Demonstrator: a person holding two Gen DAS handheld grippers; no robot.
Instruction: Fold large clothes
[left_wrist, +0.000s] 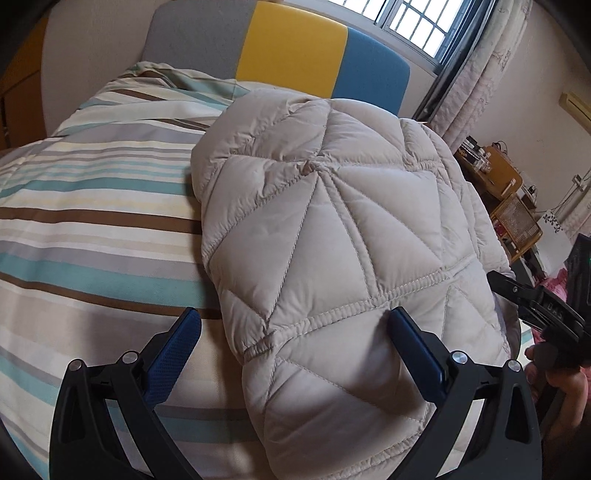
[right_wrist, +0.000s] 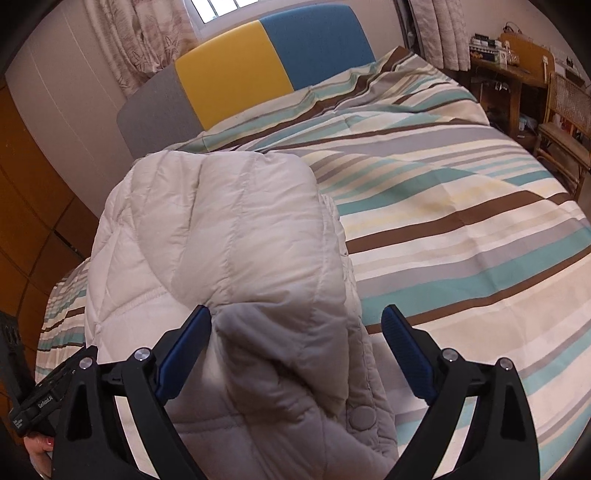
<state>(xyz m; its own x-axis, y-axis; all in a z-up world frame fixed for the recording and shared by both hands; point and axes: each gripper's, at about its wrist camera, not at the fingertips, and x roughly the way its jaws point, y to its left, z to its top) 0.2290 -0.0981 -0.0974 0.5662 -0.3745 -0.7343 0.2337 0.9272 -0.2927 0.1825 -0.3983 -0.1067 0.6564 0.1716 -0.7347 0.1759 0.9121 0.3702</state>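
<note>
Snap button (right_wrist: 361, 416) right view only, jacket (left_wrist: 332, 236)

Bed (right_wrist: 461, 229) under striped cover; grey, yellow and blue headboard (right_wrist: 258, 70). Barred window (left_wrist: 417, 22), curtains (left_wrist: 476, 81). Cluttered wooden desk (right_wrist: 517, 70) beside.

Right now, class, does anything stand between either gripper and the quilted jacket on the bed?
Nothing visible does. The jacket lies directly under the open left gripper and right gripper on the striped bedspread.
</note>
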